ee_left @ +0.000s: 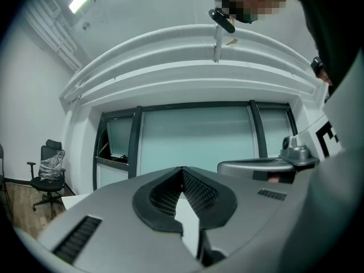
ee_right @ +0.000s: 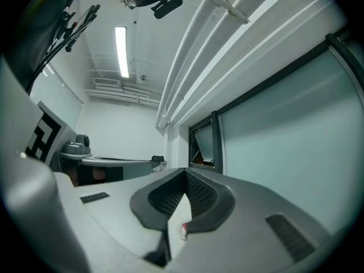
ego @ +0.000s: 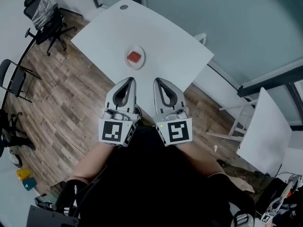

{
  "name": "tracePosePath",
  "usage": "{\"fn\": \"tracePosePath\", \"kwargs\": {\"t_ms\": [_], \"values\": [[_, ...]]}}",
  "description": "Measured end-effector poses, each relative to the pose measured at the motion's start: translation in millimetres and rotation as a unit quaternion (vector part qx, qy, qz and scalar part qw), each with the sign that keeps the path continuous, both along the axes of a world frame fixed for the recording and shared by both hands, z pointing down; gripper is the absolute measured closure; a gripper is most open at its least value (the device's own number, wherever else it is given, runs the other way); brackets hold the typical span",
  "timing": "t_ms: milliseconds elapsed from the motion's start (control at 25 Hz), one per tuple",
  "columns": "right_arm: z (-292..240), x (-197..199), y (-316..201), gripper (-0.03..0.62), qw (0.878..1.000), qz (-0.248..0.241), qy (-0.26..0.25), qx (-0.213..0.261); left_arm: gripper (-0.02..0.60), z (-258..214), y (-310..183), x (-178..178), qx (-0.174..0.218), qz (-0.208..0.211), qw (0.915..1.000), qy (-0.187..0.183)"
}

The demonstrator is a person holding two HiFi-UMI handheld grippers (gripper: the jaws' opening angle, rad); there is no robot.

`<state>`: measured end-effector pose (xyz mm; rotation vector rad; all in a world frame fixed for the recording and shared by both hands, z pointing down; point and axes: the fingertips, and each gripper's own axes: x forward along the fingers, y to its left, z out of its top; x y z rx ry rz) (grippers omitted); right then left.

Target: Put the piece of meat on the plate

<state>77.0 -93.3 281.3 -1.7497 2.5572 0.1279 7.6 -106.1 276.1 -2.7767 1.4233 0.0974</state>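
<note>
The left tongs [ego: 130, 81] and the right tongs [ego: 157, 81] are held side by side over the near corner of the white bench [ego: 170, 41]. Each pair is pressed together at the tips, with nothing pinched. Just beyond them, the piece of meat [ego: 135, 56] is seen lying on the small plate [ego: 135, 66], which is set on the bench. Farther off, an office chair [ego: 45, 15] is seen on the wooden floor [ego: 71, 93].

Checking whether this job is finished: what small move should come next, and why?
Probably none, just hold both back: the meat already lies on the plate on the table, and the left tool and right tool are shut, empty, and short of it.
</note>
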Motion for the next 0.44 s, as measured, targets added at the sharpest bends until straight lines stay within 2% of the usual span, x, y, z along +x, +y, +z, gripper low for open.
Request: {"fn": "tracePosePath", "kwargs": {"t_ms": [240,440], "values": [[3.6,-5.8,9.3,0.592,1.0,-0.029,-0.003,0.003,0.578,6.0,15.1,5.4,0.005,-0.004,0.9996,-0.027],[-1.6,-24.5,8.1,0.592,0.999,-0.038,-0.001,0.007,0.578,0.2,17.6,-7.8,0.011,-0.004,0.9991,-0.041]]}}
